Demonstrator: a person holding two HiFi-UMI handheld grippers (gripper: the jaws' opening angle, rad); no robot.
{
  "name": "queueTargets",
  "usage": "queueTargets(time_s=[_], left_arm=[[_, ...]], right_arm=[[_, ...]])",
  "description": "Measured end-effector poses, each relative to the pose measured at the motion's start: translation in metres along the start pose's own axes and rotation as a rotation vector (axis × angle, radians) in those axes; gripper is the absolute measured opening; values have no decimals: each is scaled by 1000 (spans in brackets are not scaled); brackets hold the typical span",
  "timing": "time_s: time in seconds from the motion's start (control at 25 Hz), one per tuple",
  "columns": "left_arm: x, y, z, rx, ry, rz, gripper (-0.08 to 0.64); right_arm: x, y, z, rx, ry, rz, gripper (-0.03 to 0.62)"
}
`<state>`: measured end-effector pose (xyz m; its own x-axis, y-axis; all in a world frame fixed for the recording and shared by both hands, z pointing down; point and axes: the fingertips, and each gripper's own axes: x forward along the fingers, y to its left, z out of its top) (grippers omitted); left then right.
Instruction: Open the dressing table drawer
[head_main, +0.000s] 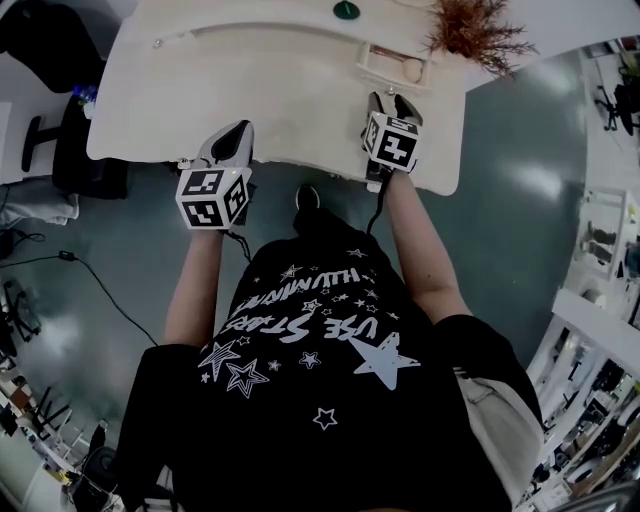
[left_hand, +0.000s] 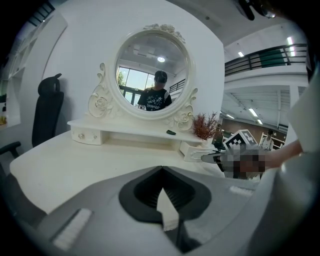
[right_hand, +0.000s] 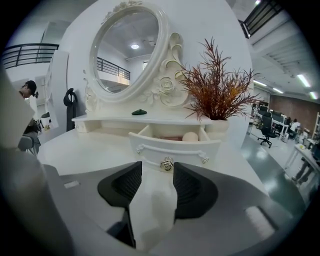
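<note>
A white dressing table (head_main: 270, 90), seen from above and from the two grippers I hold. I place everything by its oval mirror (left_hand: 152, 70).

Far left of the mirror, a black chair (left_hand: 47, 112) stands beside the table.

My left gripper (left_hand: 161, 170) is over the table's front edge, in front of the mirror and a little to its left, pointing toward the glass. Its fingers (left_hand: 142, 192) are together at the tips, with nothing between them.

In the mirror I see my own reflection (left_hand: 157, 95), wearing a dark shirt.

A low shelf (right_hand: 107, 120) runs under the mirror. On it, just below the mirror's lower right edge, lies a small dark green thing (right_hand: 139, 112).

Below and to the right of the mirror is the drawer (right_hand: 172, 146). It is small and white with a carved front, and it is pulled out from under the shelf so its inside shows. A pale round thing (right_hand: 190, 136) lies inside it.

My right gripper (right_hand: 157, 167) is directly in front of that drawer, on the side away from the mirror. Its fingers (right_hand: 192, 187) are apart. The drawer's shiny metal knob (right_hand: 166, 163) sits at the gap between their tips, and the pads do not press on it.

To the right of the mirror, behind the drawer, stands a bunch of reddish-brown dried plant (right_hand: 217, 95).
</note>
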<state>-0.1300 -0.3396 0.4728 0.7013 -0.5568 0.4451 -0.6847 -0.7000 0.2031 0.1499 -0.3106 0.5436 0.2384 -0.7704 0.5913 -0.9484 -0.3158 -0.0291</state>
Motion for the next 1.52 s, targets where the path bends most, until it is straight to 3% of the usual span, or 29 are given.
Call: queueTargets(time_s=[0.52,0.72,0.84,1.04,1.24,1.52], left_arm=[[-152,3,-69,-112,-55,196,2],[-199,-11,-86,-128,-91,239,2],[-215,-21,-98,-149,-98,242,2],[-232,-33,-111,-172,-112,254,2],[-240,-43,-123,-188,-118,266,2],[-234,-62,-123,-200,-129,284,2]], right_arm=[[-88,45,-20,-74,-44,100,210],[-128,65,-30,-126,-38,155,84],[-150,77,-36,-150,-53,184,31],[-175,101,-38,-173,-98,273,29],[-190,128,-46,-270,-105,375,28],[-198,124,-55,-300,-93,437,28]])
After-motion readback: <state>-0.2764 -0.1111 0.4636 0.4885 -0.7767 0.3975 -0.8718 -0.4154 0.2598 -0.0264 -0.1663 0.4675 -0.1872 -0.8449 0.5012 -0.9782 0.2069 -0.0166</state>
